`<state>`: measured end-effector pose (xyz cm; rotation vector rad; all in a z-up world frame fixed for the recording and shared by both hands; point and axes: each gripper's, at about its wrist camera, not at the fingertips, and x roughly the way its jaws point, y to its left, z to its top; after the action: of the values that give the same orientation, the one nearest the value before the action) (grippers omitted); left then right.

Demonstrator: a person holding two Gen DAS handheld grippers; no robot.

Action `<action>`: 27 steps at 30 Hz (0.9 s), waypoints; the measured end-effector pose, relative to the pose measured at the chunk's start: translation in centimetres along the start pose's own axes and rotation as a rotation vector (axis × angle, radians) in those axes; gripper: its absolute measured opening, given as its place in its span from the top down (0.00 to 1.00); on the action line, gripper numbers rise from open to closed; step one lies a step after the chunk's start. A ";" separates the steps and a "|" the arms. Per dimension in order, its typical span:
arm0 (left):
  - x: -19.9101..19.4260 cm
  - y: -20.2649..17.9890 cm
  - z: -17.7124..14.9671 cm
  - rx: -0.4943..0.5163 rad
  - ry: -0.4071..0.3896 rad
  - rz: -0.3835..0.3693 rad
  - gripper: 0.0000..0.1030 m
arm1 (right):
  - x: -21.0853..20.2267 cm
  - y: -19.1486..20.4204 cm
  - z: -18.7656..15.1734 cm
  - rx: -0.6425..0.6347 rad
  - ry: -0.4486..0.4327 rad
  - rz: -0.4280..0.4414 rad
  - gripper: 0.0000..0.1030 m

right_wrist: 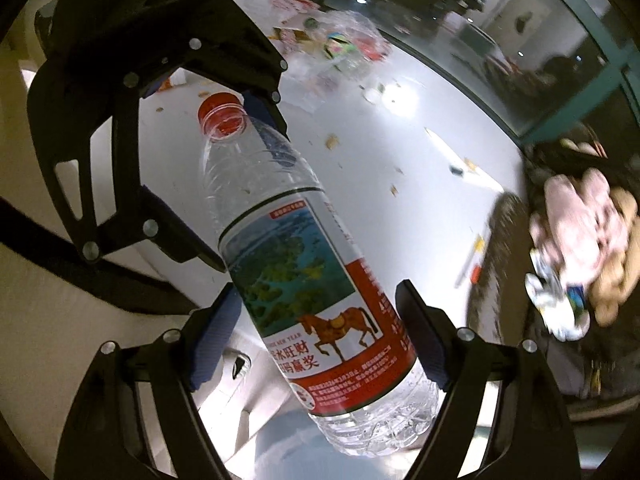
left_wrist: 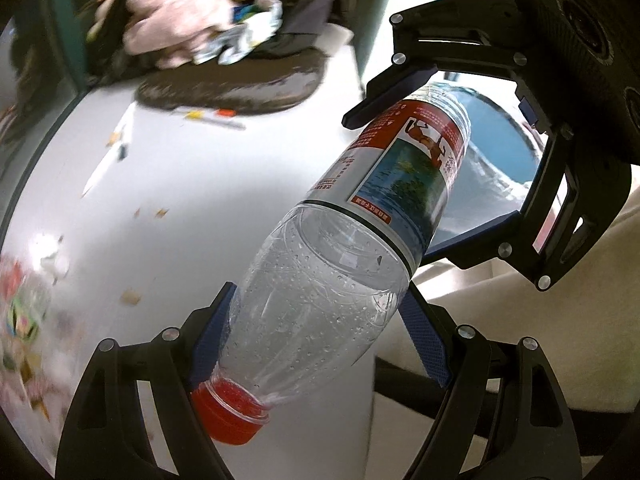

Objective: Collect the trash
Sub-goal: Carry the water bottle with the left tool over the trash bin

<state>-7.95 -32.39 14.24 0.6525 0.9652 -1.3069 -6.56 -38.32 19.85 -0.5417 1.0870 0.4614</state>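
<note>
Two handheld grippers are sharing one clear plastic bottle (left_wrist: 352,240) above a white desk (left_wrist: 200,184).

In the left wrist view, the left gripper (left_wrist: 320,336) is clamping the bottle's clear shoulder just above its red cap (left_wrist: 230,412), with a blue-padded finger pressing on each side. The bottle is slanting up and away toward the right gripper (left_wrist: 432,168), which is appearing at the upper right around the bottle's far end. One of its fingers is lying against the labelled part; whether the other is touching cannot be told from here.

In the right wrist view, the right gripper (right_wrist: 320,340) is straddling the labelled lower body of the bottle (right_wrist: 304,272), jaws standing wide. The left pad is sitting against the label and the right pad is sitting right at the label's edge, so it is looking like a grip on the bottle. The label is showing a landscape picture, a brown horse and red bands with printed text. The left gripper (right_wrist: 240,184) is visible at the upper left, around the neck end with the red cap (right_wrist: 220,110).

Small scraps (left_wrist: 132,298) are lying scattered on the desk. A blurred heap of wrappers (right_wrist: 336,46) is sitting near the far edge, and a pink soft toy (left_wrist: 176,20) is resting beside a dark mat (left_wrist: 228,84).
</note>
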 end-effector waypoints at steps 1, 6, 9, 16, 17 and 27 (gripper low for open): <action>0.4 -0.8 1.1 0.031 0.001 -0.010 0.24 | -0.4 -0.3 -0.9 0.021 0.007 -0.014 0.27; 1.4 -3.8 4.6 0.149 -0.009 -0.053 0.24 | -2.6 -1.7 -4.8 0.113 0.030 -0.074 0.28; 2.3 -5.7 6.7 0.213 -0.010 -0.094 0.24 | -3.8 -2.1 -7.2 0.171 0.056 -0.118 0.28; 4.8 -11.4 10.8 0.379 -0.002 -0.195 0.24 | -6.6 -2.0 -12.9 0.336 0.126 -0.209 0.28; 5.1 -12.3 11.3 0.402 0.000 -0.209 0.24 | -7.0 -1.8 -13.8 0.359 0.133 -0.216 0.28; 9.2 -20.0 16.3 0.599 0.034 -0.311 0.24 | -9.6 -2.0 -21.6 0.562 0.194 -0.288 0.28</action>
<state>-24.13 -54.41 16.43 1.0076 0.7128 -1.8946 -24.27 -54.05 21.24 -0.2369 1.2378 -0.1566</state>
